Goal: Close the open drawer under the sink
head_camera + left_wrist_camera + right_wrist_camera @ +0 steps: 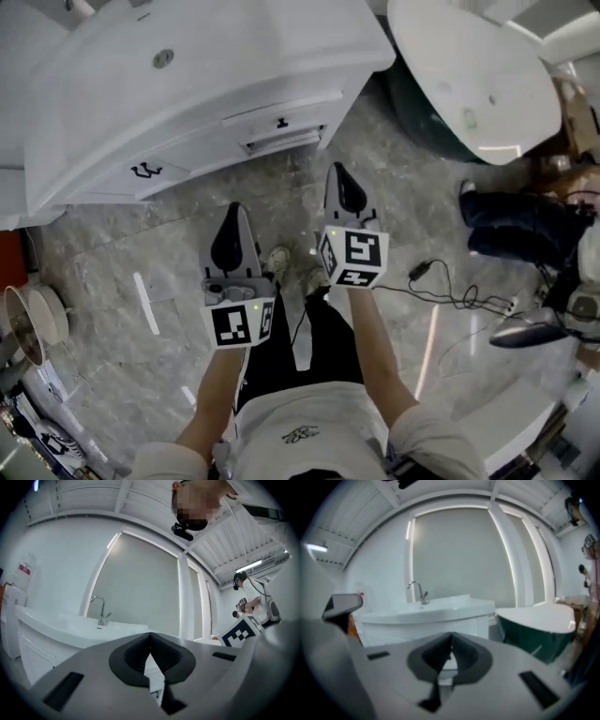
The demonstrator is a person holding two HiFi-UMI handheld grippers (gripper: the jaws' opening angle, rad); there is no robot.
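The white sink cabinet [112, 141] stands at the upper left of the head view, with a faucet [100, 609] on top. On its right front, a drawer with a small dark handle [281, 123] sticks out a little from the cabinet face. My left gripper [233, 208] is held over the floor in front of the cabinet, jaws together and empty. My right gripper [337, 169] is further forward, just right of the drawer's corner and not touching it, also shut on nothing. Both gripper views look level at the cabinet, over closed jaw tips [150, 634] [451, 634].
A white bathtub with a dark green outside [469, 75] stands to the right of the cabinet. A cable [450, 295] trails over the marble floor at the right, near another person's dark trousers [525, 225]. A round bin [28, 323] sits at the far left.
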